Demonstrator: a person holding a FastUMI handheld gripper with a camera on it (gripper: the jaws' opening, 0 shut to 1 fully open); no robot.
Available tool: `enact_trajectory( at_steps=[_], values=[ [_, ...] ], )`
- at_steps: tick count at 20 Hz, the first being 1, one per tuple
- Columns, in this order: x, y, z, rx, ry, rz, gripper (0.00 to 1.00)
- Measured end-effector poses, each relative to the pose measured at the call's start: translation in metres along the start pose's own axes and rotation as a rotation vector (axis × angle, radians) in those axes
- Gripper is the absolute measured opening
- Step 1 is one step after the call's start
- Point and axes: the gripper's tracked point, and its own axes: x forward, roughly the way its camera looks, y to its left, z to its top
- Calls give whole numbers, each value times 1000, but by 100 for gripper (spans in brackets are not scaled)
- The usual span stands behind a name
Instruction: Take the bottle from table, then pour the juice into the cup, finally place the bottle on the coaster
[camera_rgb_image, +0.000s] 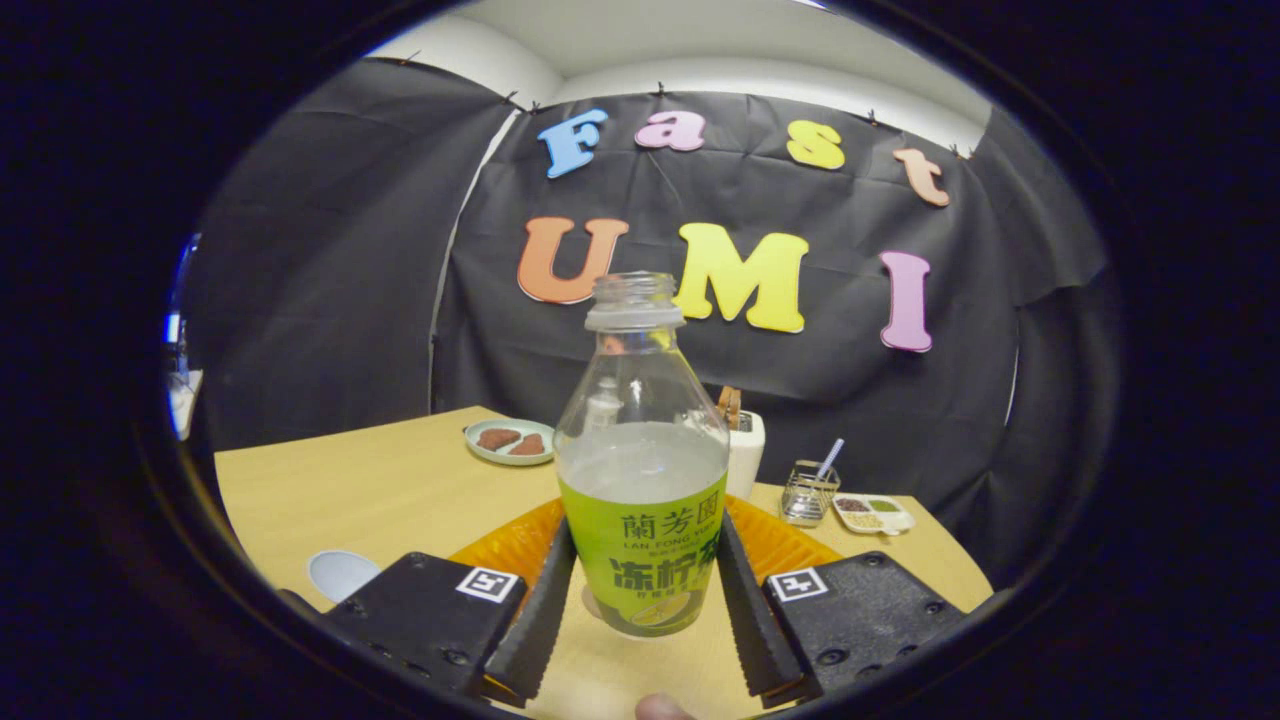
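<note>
Presently the gripper (645, 590) holds the bottle (641, 470) between its two fingers, each pressing a flank of the green label low on the body, a pinch near the base that keeps the upright bottle steady. The bottle is uncapped and partly filled with pale juice, the level sitting just above the label, so it needs to stay vertical until it is over the cup. Whether its base rests on the table (400, 490) or hangs just above it cannot be told. An orange tray (520, 545) lies directly behind the bottle. A pale round disc (340, 573), possibly the coaster, sits by the near left edge of the table. Toward the far edge stand a small plate (509, 441), a white holder (745, 450), a wire basket (808, 492) and a condiment dish (873, 513). Judgement: grasp secured, pouring not yet begun.
</note>
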Motion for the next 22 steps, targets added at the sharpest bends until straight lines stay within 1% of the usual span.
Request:
enact_trajectory(
  at_steps=[3, 6, 12, 22],
  values=[
    [22, 3, 1, 50, -38, 9, 76],
    [49, 2, -9, 80, -27, 18, 77],
    [88, -7, -52, 114, 67, 7, 77],
    [113, -5, -83, 108, 139, 20, 79]
  ],
)
